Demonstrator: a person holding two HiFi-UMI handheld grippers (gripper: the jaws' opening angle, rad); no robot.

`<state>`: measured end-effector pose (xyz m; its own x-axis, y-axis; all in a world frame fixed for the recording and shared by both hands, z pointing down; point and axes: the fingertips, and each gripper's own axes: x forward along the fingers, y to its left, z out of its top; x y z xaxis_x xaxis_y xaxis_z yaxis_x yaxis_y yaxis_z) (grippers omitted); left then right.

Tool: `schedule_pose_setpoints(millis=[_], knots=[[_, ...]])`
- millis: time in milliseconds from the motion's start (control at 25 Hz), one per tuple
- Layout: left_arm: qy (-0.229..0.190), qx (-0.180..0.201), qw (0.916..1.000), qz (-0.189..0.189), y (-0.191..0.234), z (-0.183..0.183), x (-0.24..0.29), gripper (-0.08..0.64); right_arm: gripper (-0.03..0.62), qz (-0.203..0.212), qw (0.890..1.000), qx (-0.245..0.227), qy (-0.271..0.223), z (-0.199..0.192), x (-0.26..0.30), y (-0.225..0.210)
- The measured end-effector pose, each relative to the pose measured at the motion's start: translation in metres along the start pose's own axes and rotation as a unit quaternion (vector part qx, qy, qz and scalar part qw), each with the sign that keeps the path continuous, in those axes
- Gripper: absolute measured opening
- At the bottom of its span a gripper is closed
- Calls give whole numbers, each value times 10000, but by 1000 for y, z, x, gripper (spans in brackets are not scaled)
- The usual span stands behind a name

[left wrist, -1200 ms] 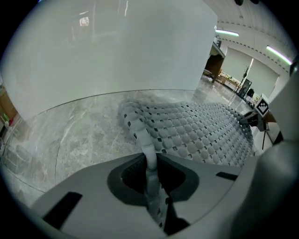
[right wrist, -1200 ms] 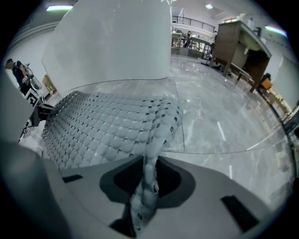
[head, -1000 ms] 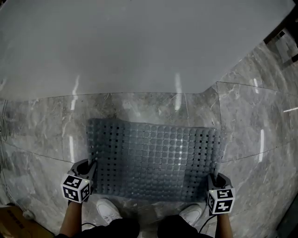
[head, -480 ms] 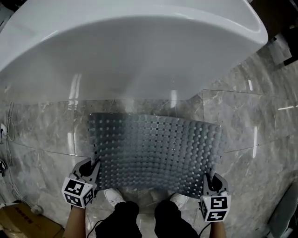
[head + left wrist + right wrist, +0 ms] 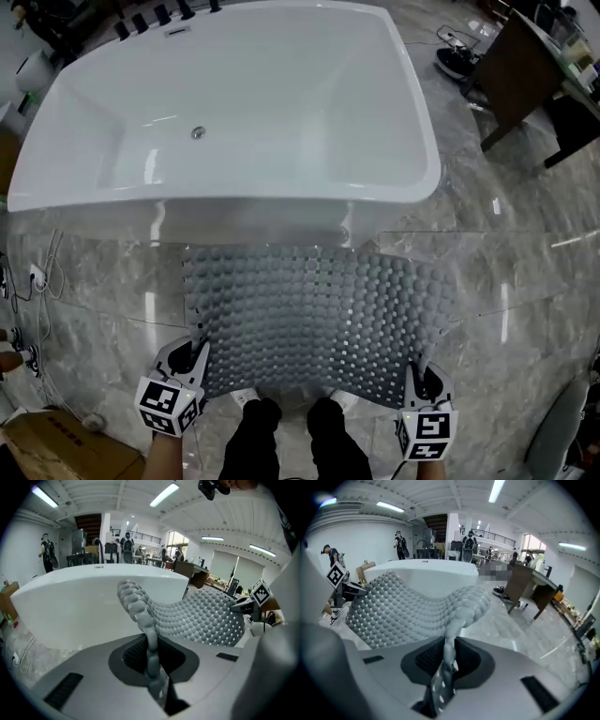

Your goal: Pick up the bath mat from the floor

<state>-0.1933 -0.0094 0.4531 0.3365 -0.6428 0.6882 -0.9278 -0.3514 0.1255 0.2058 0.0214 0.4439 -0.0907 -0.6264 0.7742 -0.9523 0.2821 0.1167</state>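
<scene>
The grey bath mat (image 5: 314,317), knobbly and full of small holes, hangs in the air between my two grippers and sags in its middle, above the marble floor. My left gripper (image 5: 192,361) is shut on its near left corner. My right gripper (image 5: 419,382) is shut on its near right corner. In the left gripper view the mat's edge (image 5: 145,620) runs up out of the closed jaws (image 5: 152,660). In the right gripper view the mat (image 5: 417,609) rises from the jaws (image 5: 447,660) and spreads to the left, where the other gripper (image 5: 340,581) shows.
A large white bathtub (image 5: 234,122) stands just beyond the mat. A dark desk (image 5: 525,75) stands at the far right and a cardboard box (image 5: 56,450) at the near left. Cables (image 5: 28,291) lie on the floor at the left. The person's shoes (image 5: 248,398) show under the mat.
The mat has come up off the floor with both grippers still shut on its corners. The head view has lifted, so the whole bathtub now shows and the floor looks farther away.
</scene>
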Motion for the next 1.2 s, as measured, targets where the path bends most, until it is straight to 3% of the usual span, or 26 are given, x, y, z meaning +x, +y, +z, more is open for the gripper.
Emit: schedule_pose_setpoints(millis=[240,440,680,960,1200], knots=[[-457,-83,9988,168,-18,105,-94,44,76,-93,9985,-107,-528,97,-98,-18],[-939,103,9949,343,-26,190,-163,44,76,-235,9942,-145,-1042,174,-167,-34],[-1705,443,9820,675,-36,287,-242,44,75,-320,9810,-232,-1900,266,-236,-44],[-2413,592,9630,1044,-37,349,-324,44,75,-356,9607,-247,-2743,341,-310,-44],[-2761,783,9499,1236,-43,377,-370,44,71,-332,9484,-207,-3146,374,-353,-38]])
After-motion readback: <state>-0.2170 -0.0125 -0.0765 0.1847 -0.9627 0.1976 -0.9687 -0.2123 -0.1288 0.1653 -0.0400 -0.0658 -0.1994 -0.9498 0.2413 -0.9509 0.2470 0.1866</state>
